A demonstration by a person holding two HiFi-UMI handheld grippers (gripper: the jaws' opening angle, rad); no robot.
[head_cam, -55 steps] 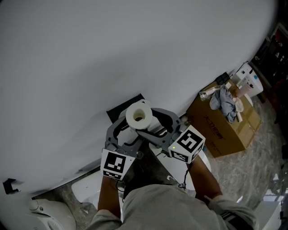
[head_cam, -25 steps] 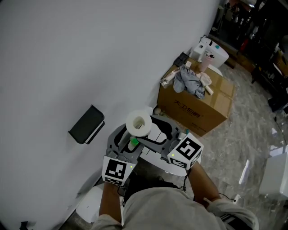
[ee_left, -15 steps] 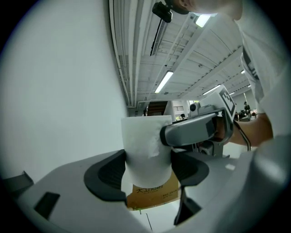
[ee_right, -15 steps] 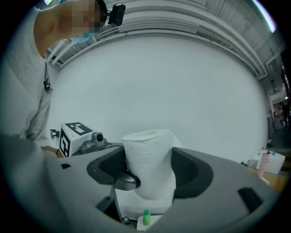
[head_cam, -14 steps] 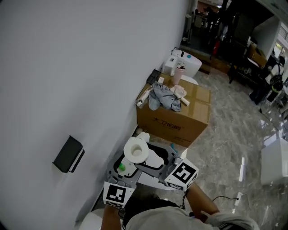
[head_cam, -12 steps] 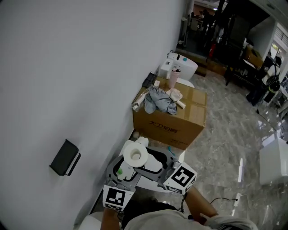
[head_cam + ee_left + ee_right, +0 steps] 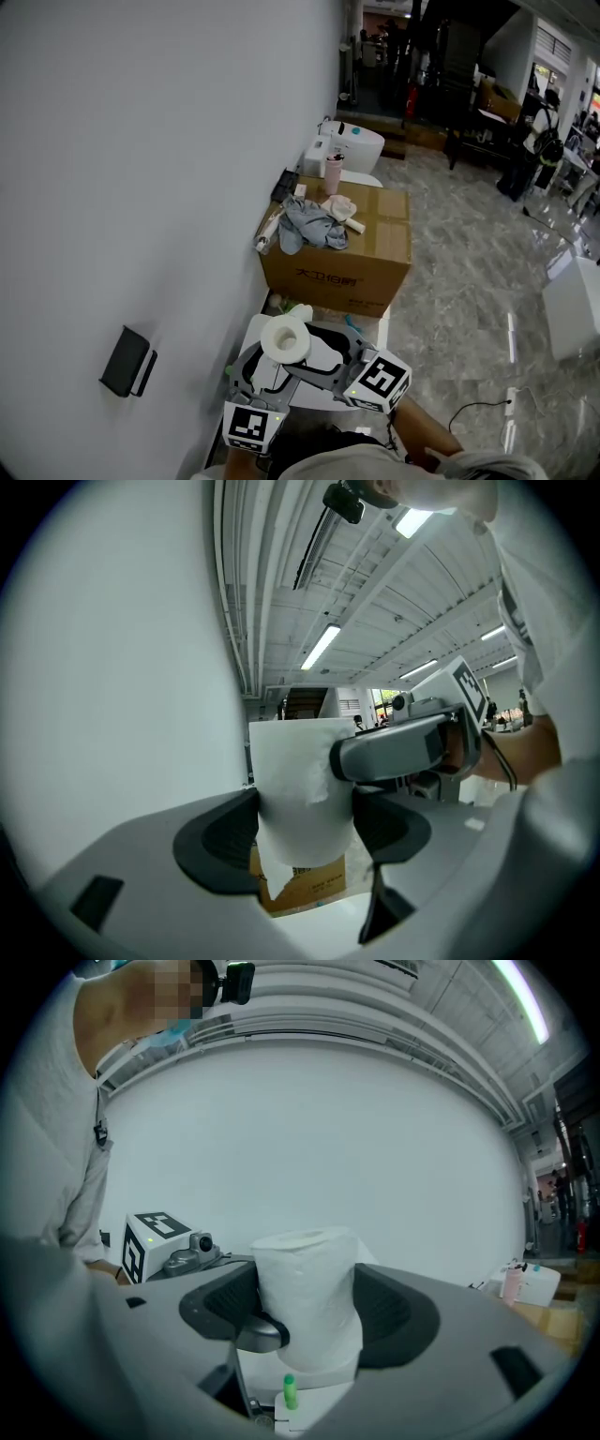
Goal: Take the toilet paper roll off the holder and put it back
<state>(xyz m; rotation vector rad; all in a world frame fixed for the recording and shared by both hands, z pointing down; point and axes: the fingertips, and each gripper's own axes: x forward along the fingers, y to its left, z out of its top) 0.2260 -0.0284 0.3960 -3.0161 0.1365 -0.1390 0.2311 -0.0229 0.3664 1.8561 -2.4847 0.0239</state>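
Observation:
The white toilet paper roll (image 7: 284,339) stands upright, core hole up, held in the air between both grippers. My left gripper (image 7: 270,364) is shut on it, its pads pressing the sides of the roll (image 7: 300,794); a torn loose end hangs below. My right gripper (image 7: 317,352) is shut on the same roll (image 7: 309,1293) from the other side, and one of its jaws crosses in front in the left gripper view. The black holder (image 7: 128,361) is on the white wall, to the left of the roll and apart from it.
A cardboard box (image 7: 361,258) stands by the wall further on, carrying a grey cloth (image 7: 307,222), a pink cup (image 7: 333,173) and small items. A white unit (image 7: 352,150) is behind it. A low white surface (image 7: 377,326) lies under the grippers. Marble floor spreads to the right.
Both grippers have carried the roll away from the holder, which has slid from right behind the roll to the lower left. The box and the room have come into view. Both grips are unchanged.

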